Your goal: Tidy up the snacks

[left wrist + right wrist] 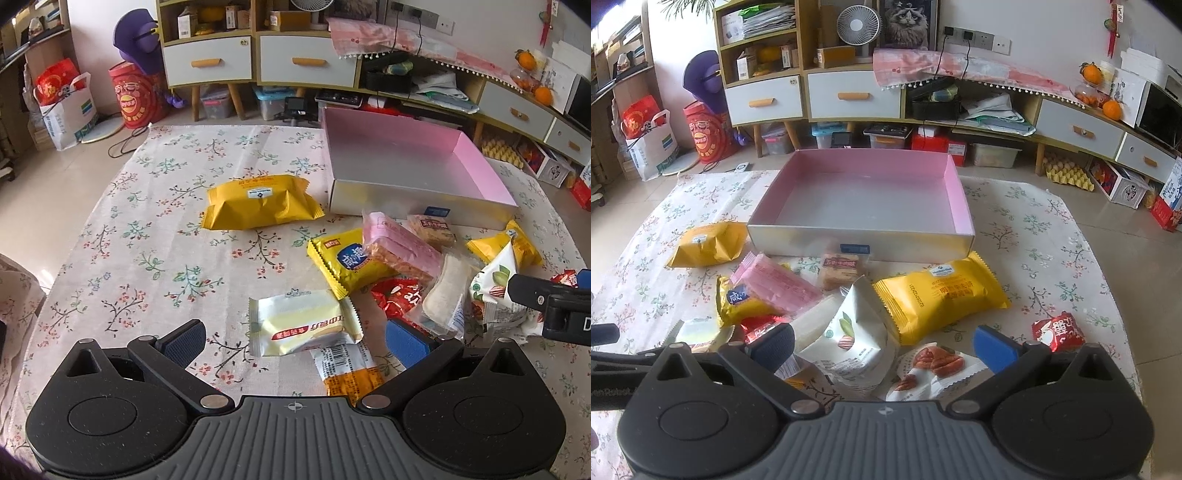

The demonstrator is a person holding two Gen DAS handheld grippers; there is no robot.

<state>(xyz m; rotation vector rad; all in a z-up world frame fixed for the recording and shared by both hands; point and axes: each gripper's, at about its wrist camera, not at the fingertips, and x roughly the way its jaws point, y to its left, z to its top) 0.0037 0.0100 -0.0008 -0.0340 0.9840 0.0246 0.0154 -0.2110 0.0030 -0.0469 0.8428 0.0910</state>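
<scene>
An empty pink-lined box (476,162) (956,199) stands on the floral tablecloth. In front of it lies a pile of snack packets. My left gripper (295,341) is open, its fingers on either side of a white-yellow packet (303,321); an orange packet (347,373) lies under it. A big yellow packet (258,201) lies apart to the left. My right gripper (884,345) is open over a white nut packet (853,339) and a pecan packet (931,365). A large yellow packet (942,295) lies just beyond. The right gripper also shows in the left wrist view (550,299).
Yellow (347,258), pink (399,243) and red (399,295) packets crowd the pile. A small red packet (1058,330) lies alone at right. The table edge (1123,332) drops to the floor on the right. Cabinets and clutter stand behind the table.
</scene>
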